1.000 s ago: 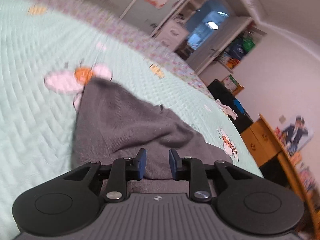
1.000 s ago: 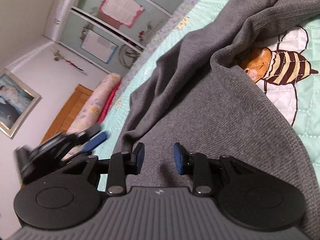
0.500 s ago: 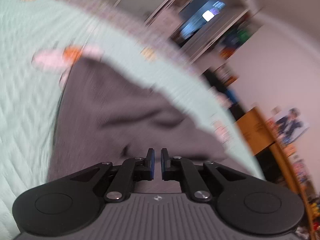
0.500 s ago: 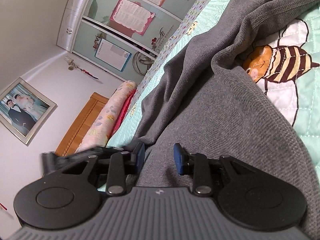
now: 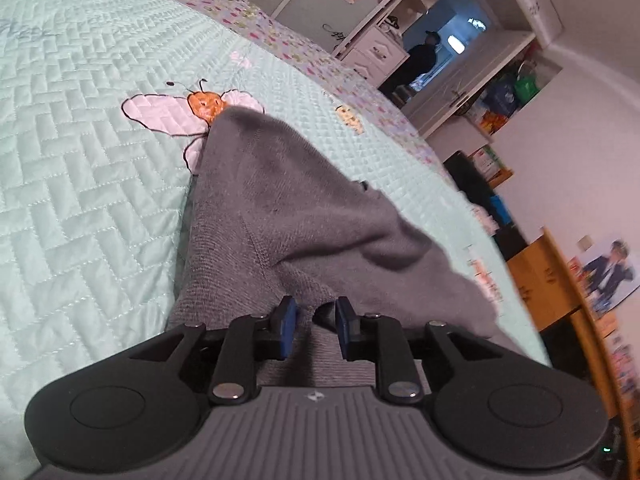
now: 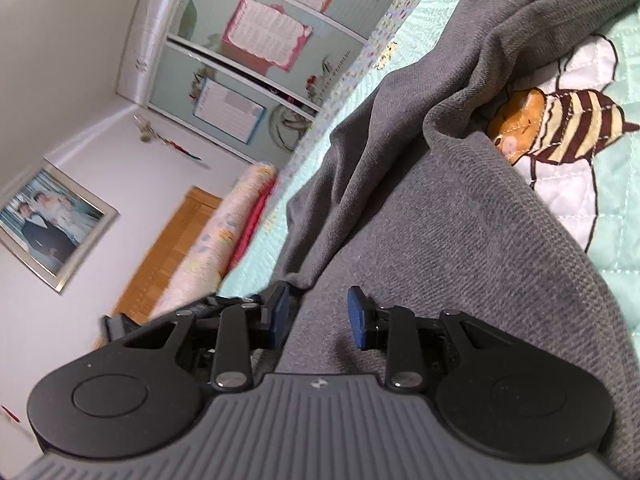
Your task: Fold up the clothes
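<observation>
A grey knitted garment [image 5: 288, 208] lies rumpled on a mint quilted bedspread [image 5: 80, 200], one corner reaching an embroidered bee [image 5: 204, 104]. My left gripper [image 5: 314, 320] hovers low over the near part of the cloth. Its jaws are opening, and a fold rises just beyond the tips, but the pads do not press on it. In the right wrist view the garment [image 6: 460, 240] fills the middle, beside a striped bee [image 6: 560, 124]. My right gripper [image 6: 316, 312] is open, with the cloth's edge running between its blue pads, unpinched. Behind its left finger shows the dark body of the left gripper [image 6: 120, 322].
Sliding wardrobe doors [image 6: 248, 60], rolled bedding [image 6: 224, 240] and a wooden headboard [image 6: 168, 248] lie beyond the bed. A wooden desk [image 5: 552, 280] stands off the bed's right side. A person [image 5: 416, 64] stands in a far doorway. Bare quilt spreads left of the garment.
The left jaws closed almost together half a second ago and have spread apart again. In the right view the left gripper has slid in behind the right gripper's left finger. The right jaws stay apart.
</observation>
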Motion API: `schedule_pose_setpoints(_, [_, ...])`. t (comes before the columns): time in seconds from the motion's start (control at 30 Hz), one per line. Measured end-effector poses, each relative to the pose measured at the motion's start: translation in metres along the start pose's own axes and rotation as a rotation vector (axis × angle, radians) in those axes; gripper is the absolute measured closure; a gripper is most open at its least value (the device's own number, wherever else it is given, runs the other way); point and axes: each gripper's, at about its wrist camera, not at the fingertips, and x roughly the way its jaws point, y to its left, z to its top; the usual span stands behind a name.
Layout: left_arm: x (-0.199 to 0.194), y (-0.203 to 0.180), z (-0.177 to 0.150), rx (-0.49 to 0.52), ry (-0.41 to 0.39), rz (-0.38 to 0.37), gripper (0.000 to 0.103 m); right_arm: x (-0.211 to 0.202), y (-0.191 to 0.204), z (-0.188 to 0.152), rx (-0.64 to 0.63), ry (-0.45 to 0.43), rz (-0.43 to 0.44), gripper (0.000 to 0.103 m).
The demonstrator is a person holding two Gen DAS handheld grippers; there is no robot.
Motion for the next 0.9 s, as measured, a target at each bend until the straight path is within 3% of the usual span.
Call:
schedule_pose_setpoints(0.1, [-0.018,-0.013,-0.004,0.072,0.002,0.011,0.08,0.004,0.016,0.008,0.014,0.047,-0.009,0.05])
schedule_pose_setpoints(0.13, [-0.023,-0.02,-0.008,0.107,0.007,0.024,0.076,0.005,0.022,0.01,0.023,0.058,-0.007,0.049])
schedule_pose_setpoints(0.27, [-0.022,-0.065,-0.046,0.356,0.045,0.229,0.069,0.032,0.035,0.022,0.054,0.109,-0.033,0.045])
schedule_pose_setpoints(0.37, [-0.021,-0.079,-0.066,0.414,0.028,0.37,0.068,0.06,0.04,0.028,0.05,0.141,-0.135,0.045])
schedule_pose_setpoints(0.4, [-0.022,-0.08,-0.069,0.419,0.021,0.37,0.067,0.068,0.041,0.029,0.049,0.153,-0.15,0.046])
schedule_pose_setpoints(0.47, [-0.019,-0.084,-0.073,0.455,0.017,0.374,0.06,0.064,0.042,0.032,0.072,0.086,-0.202,0.046])
schedule_pose_setpoints(0.53, [-0.016,-0.084,-0.073,0.493,0.019,0.389,0.06,0.053,0.04,0.035,0.104,0.015,-0.255,0.046])
schedule_pose_setpoints(0.63, [-0.011,-0.077,-0.062,0.465,0.02,0.395,0.06,0.038,0.032,0.038,0.111,-0.056,-0.307,0.046])
schedule_pose_setpoints(0.9, [0.011,-0.073,-0.038,0.427,0.007,0.417,0.06,0.045,0.007,0.047,0.22,-0.185,-0.211,0.046])
